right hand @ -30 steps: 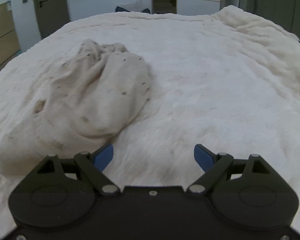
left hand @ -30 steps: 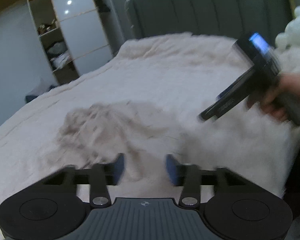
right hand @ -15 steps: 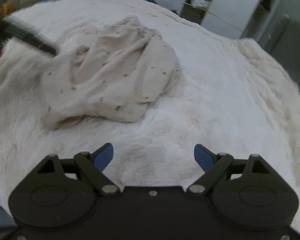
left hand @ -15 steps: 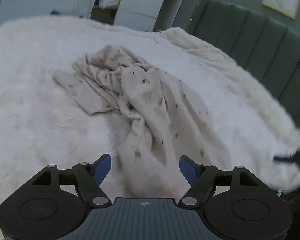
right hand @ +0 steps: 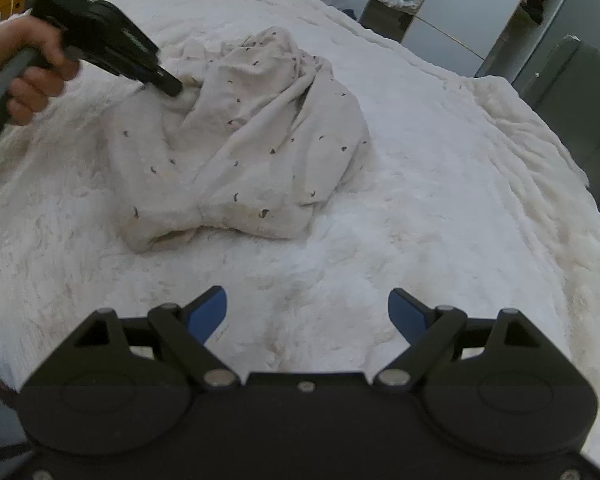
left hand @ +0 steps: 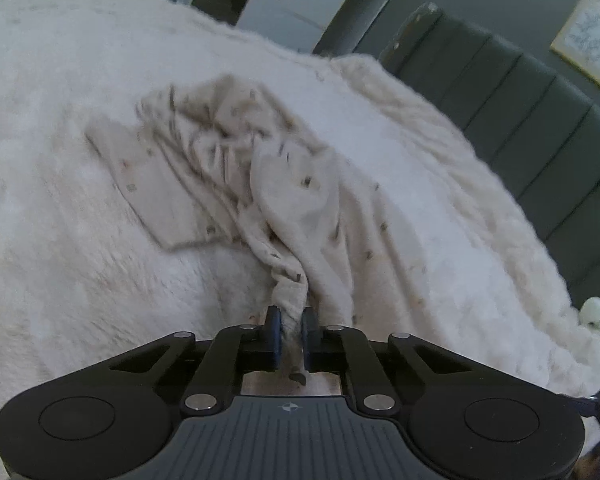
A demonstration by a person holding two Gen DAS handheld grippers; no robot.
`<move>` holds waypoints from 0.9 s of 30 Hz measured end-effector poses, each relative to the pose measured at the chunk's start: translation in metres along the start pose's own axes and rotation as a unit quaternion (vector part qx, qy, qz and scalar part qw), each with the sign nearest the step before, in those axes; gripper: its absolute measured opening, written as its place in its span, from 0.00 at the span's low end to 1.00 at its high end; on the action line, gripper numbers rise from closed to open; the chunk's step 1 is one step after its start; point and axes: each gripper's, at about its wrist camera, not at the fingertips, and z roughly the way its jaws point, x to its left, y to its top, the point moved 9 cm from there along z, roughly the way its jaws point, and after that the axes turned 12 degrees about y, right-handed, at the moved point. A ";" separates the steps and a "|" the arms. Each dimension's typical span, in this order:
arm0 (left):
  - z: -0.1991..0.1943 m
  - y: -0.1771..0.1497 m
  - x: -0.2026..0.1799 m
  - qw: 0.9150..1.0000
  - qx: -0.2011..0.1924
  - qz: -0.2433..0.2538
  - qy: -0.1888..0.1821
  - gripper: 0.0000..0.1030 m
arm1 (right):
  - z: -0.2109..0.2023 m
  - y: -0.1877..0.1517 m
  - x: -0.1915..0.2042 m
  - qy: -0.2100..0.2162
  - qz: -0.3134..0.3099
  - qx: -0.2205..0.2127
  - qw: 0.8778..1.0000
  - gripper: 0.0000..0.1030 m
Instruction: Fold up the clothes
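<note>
Left claw [left hand: 288, 330] closing, pads nearly together w/ a twisted bit of the shirt [left hand: 260, 184] pinched between them. Right claw [right hand: 307, 312] wide apart, nothing in it, over bare blanket [right hand: 440, 200]. Shirt lies crumpled mid-bed, near right claw but not touching.

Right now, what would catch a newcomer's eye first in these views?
A crumpled cream garment with small dark marks lies on a white fluffy blanket. The left gripper, jaws closing, pinches a twisted bit of its edge. The right gripper hangs open over bare blanket, short of the cloth.
</note>
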 end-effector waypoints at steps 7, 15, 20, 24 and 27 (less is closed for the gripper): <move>-0.097 0.006 0.030 0.996 -0.076 -0.035 0.009 0.07 | 0.005 0.008 0.014 0.013 -0.026 -0.021 0.999 0.76; -0.213 -0.018 0.021 0.989 -0.140 -0.047 0.012 0.16 | -0.001 0.015 0.033 0.036 -0.052 -0.066 0.996 0.77; -0.211 -0.028 0.056 0.977 -0.121 0.075 0.157 0.41 | -0.003 0.009 0.029 0.042 -0.051 -0.074 0.995 0.78; -0.197 -0.035 0.067 0.879 -0.140 0.349 0.293 0.48 | -0.006 -0.003 0.016 0.036 -0.049 -0.076 0.995 0.78; -0.175 -0.055 0.063 0.778 -0.144 0.520 0.322 0.48 | -0.008 -0.009 0.011 0.034 -0.042 -0.075 0.996 0.79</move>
